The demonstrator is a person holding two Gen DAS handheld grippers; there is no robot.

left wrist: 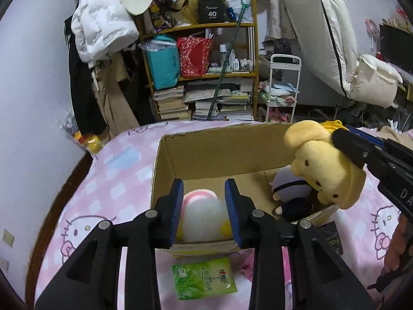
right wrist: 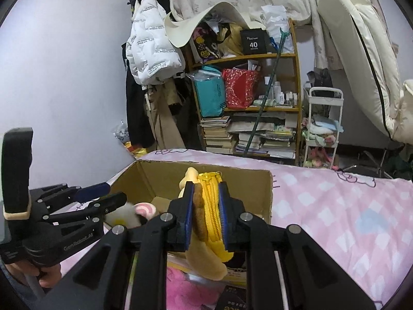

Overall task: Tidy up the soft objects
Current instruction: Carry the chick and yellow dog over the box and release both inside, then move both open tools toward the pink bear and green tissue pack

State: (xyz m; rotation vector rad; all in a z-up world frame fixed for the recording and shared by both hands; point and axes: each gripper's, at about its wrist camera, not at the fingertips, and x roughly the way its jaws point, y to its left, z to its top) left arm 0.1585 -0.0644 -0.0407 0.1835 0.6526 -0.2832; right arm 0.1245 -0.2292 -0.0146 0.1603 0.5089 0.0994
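An open cardboard box sits on the pink bed. Inside lie a white and pink plush and a small doll in dark clothes. My left gripper hovers open and empty just above the white plush, at the box's near edge. My right gripper is shut on a yellow dog plush with a yellow zipper, held over the box's right side. The yellow plush and right gripper show in the left wrist view. The left gripper shows at the left of the right wrist view, by the box.
A green tissue pack lies on the bedsheet in front of the box. A pink soft item lies below the right gripper. A cluttered shelf, hanging coats and a white cart stand beyond the bed.
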